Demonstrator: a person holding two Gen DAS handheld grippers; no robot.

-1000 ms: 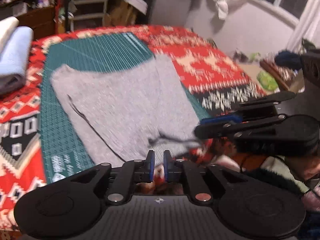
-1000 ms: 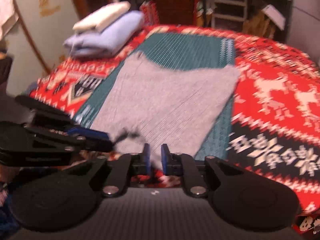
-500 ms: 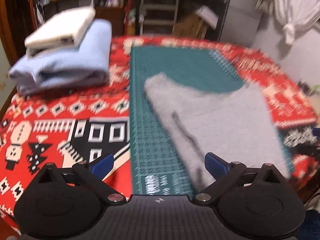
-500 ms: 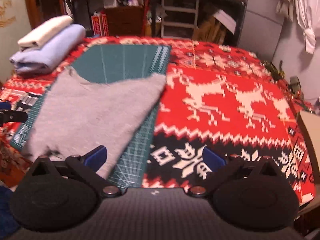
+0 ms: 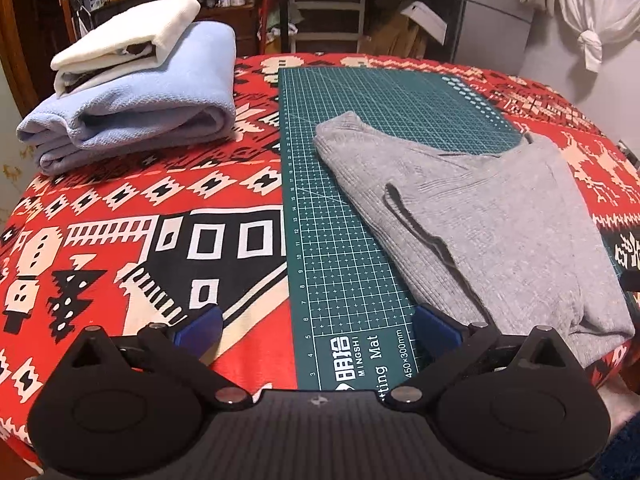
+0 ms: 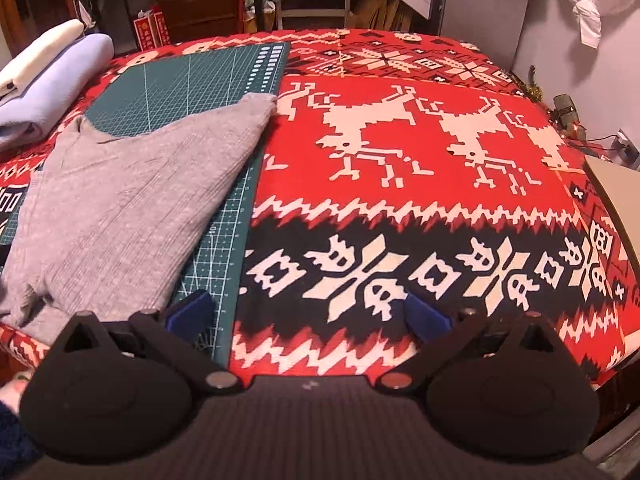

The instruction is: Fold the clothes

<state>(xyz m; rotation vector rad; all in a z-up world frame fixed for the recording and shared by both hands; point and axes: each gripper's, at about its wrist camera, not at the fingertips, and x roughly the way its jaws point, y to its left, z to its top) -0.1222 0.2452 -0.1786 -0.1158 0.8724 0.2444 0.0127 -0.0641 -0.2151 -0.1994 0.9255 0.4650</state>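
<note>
On green mat point(image 5: 360, 120), grey garment point(image 5: 500, 220) btwn both claws, each spread apart, empty.

Grey garment point(image 6: 120, 208) on green mat point(image 6: 192, 76), wide-spread right gripper point(image 6: 308, 314) nearby.

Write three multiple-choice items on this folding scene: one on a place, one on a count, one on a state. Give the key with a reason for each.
1. Where does the grey garment lie?
A. Partly on the green cutting mat
B. On the stack of folded clothes
C. On the floor

2. How many folded items are in the stack at the far left?
A. One
B. Two
C. Four

3. What state are the two grippers in?
A. Both shut on cloth
B. One open, one shut
C. Both open, holding nothing

Key: 1 A, the garment covers the mat's right part. 2 B, a cream piece rests on a light blue piece. 3 C, the left gripper and right gripper have fingers spread wide, nothing between them.
</note>
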